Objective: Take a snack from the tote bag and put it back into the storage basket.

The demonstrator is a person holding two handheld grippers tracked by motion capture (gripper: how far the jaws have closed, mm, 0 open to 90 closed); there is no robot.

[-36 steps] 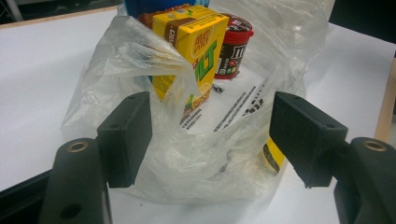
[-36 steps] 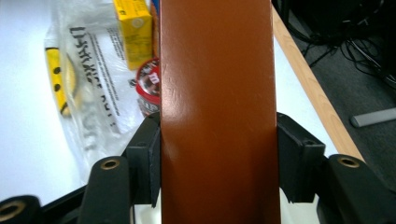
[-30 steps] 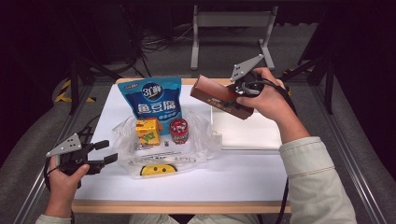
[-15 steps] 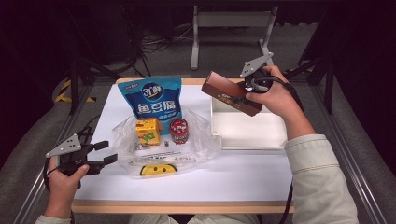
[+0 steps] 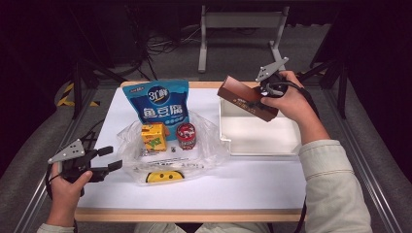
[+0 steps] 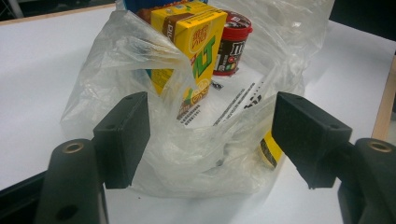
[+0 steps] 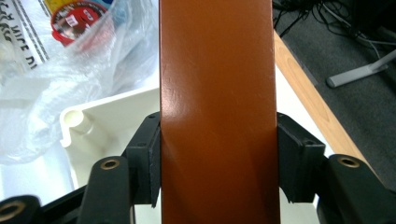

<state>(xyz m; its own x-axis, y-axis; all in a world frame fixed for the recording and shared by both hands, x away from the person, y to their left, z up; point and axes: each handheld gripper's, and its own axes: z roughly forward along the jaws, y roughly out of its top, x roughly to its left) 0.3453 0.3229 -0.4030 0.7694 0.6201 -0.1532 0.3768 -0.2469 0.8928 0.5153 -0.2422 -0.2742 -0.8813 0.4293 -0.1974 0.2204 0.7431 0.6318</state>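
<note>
My right gripper [image 5: 259, 99] is shut on a long brown box [image 5: 243, 97] and holds it tilted above the far left corner of a white tray [image 5: 265, 138]. In the right gripper view the pads press both sides of the brown box [image 7: 215, 93], with the tray's rim [image 7: 109, 109] below. My left gripper [image 5: 111, 158] stands open at the left edge of a clear plastic bag [image 5: 211, 145]. In the left gripper view the crumpled bag [image 6: 196, 149] lies just ahead of the open jaws, untouched by them. On it stand a yellow drink carton [image 6: 189, 42] and a red tub [image 6: 231, 44].
A blue snack pouch [image 5: 158, 104] lies behind the plastic bag. A yellow smiley print [image 5: 165, 175] shows at the bag's near edge. The wooden table edge [image 7: 303, 88] runs just right of the tray, with dark floor and a metal stand beyond.
The right hand has carried the brown box a little to the right and lower, over the tray's far corner. The left hand and the bag's contents have stayed put.
</note>
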